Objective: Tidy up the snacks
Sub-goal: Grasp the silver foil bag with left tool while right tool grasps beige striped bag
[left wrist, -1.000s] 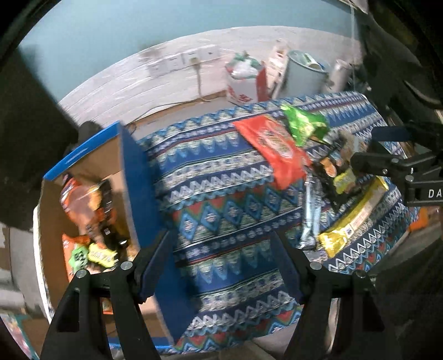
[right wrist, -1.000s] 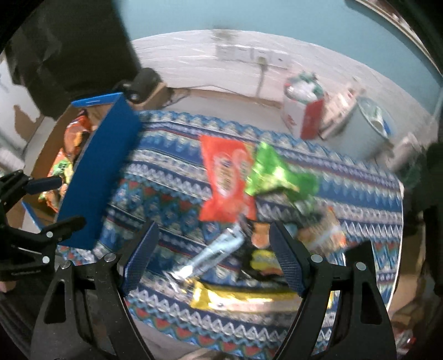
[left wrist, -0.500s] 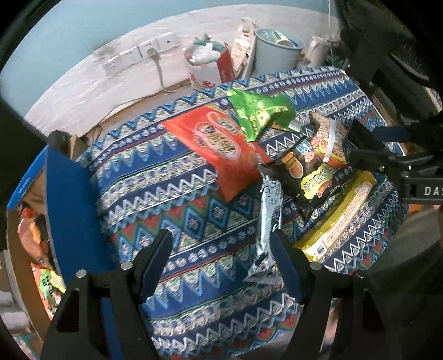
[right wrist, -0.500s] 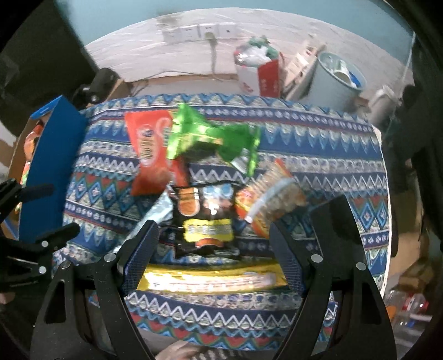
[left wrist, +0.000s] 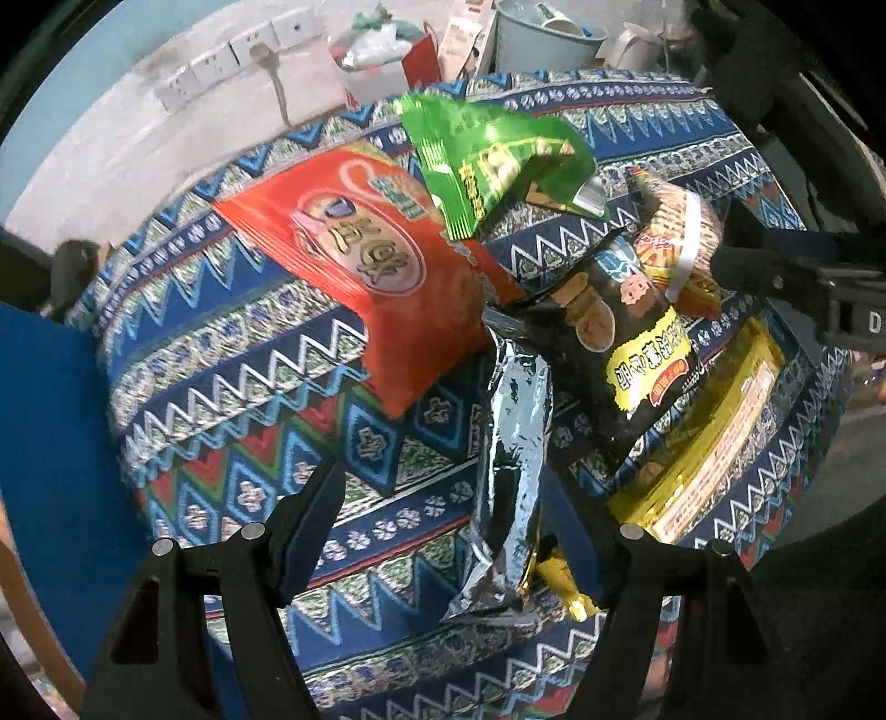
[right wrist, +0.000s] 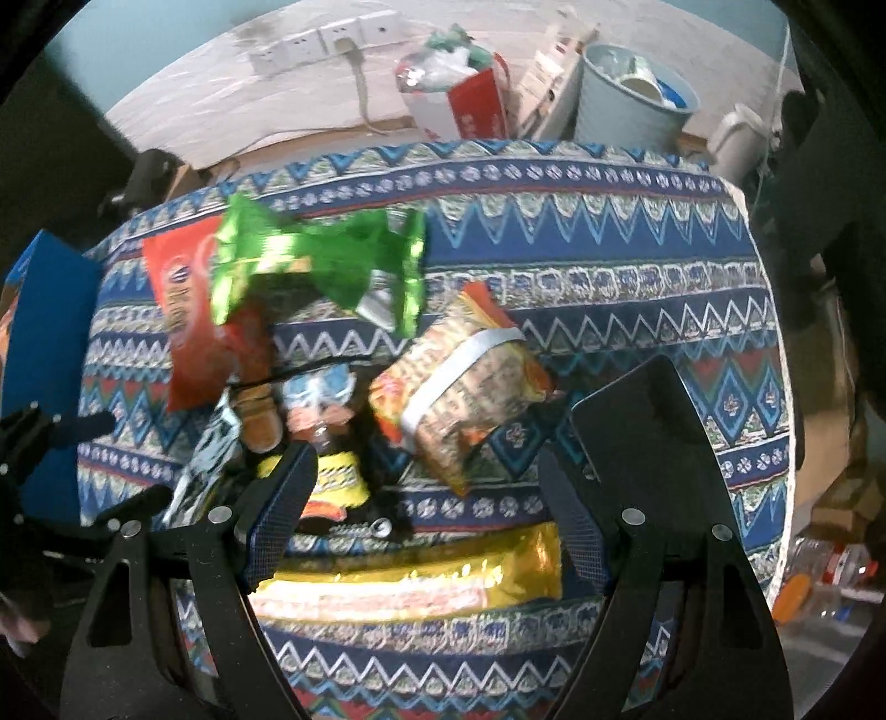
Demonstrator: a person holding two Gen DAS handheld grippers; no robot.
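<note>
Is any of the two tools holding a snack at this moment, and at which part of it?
No, nothing is held. The left tool is open above the silver packet, and the right tool is open above the yellow packet.

1. A patterned blue, red and white cloth covers the table; beyond its far edge lies pale flooring.
2. A white power strip sits on the floor by the teal wall; a cable runs from it.
3. A red-and-white bag stuffed with wrappers stands beside a pale blue bin; a white kettle sits further right.
</note>
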